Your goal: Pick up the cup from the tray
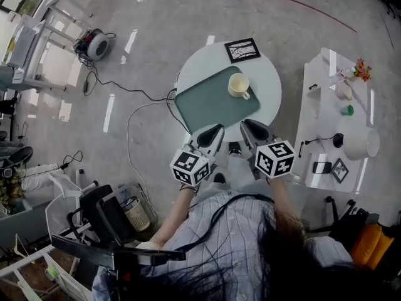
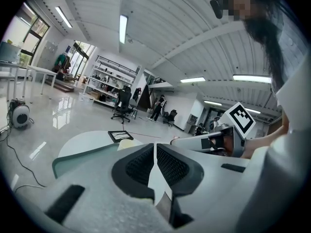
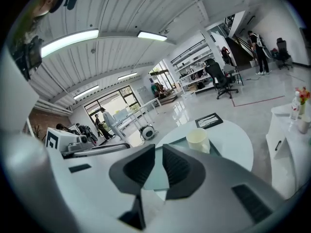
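Observation:
A cream cup (image 1: 239,85) with its handle toward me stands upright on the far right part of a green tray (image 1: 203,105) on a round white table (image 1: 270,80). My left gripper (image 1: 215,130) and right gripper (image 1: 250,126) hover side by side at the table's near edge, short of the cup. Both are shut with nothing in them. In the right gripper view the cup (image 3: 198,140) stands beyond the shut gripper (image 3: 159,155), a little to the right. In the left gripper view only the cup's rim (image 2: 127,143) shows over the gripper (image 2: 155,149).
A black picture frame (image 1: 242,49) lies on the table behind the tray. A white side table (image 1: 322,115) at the right carries a bowl (image 1: 361,144), a phone and small items. Cables and a round fan (image 1: 97,44) lie on the floor at the left.

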Tool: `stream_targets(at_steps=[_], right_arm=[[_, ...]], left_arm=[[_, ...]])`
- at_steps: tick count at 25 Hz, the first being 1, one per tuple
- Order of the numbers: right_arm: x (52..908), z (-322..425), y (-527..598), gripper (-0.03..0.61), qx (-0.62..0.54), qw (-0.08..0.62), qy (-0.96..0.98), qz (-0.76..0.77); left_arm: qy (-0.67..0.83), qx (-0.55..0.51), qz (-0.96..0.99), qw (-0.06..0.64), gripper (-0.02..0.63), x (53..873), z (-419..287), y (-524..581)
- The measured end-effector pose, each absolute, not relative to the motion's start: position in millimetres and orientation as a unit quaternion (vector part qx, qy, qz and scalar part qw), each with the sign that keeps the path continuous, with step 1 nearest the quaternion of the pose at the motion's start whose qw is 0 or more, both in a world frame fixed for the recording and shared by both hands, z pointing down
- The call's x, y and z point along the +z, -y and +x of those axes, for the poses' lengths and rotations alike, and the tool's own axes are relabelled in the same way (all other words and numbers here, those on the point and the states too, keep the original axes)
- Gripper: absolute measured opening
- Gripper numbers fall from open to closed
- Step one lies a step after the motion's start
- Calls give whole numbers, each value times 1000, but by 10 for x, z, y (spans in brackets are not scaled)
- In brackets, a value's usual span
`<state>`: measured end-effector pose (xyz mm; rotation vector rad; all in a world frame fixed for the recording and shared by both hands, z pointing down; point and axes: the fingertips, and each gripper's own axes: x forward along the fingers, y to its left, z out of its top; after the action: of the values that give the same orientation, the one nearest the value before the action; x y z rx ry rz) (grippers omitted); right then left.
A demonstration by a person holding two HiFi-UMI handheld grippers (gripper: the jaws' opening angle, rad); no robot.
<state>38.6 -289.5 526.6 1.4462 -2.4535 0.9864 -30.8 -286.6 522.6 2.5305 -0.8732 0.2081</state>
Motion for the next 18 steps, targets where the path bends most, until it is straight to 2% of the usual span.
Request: stream_targets(at_steps=[18], right_arm=[[5836,648,3905,63,320,131,826,446]], left_arm=[[323,106,909,239,14,5454,-21,3658]])
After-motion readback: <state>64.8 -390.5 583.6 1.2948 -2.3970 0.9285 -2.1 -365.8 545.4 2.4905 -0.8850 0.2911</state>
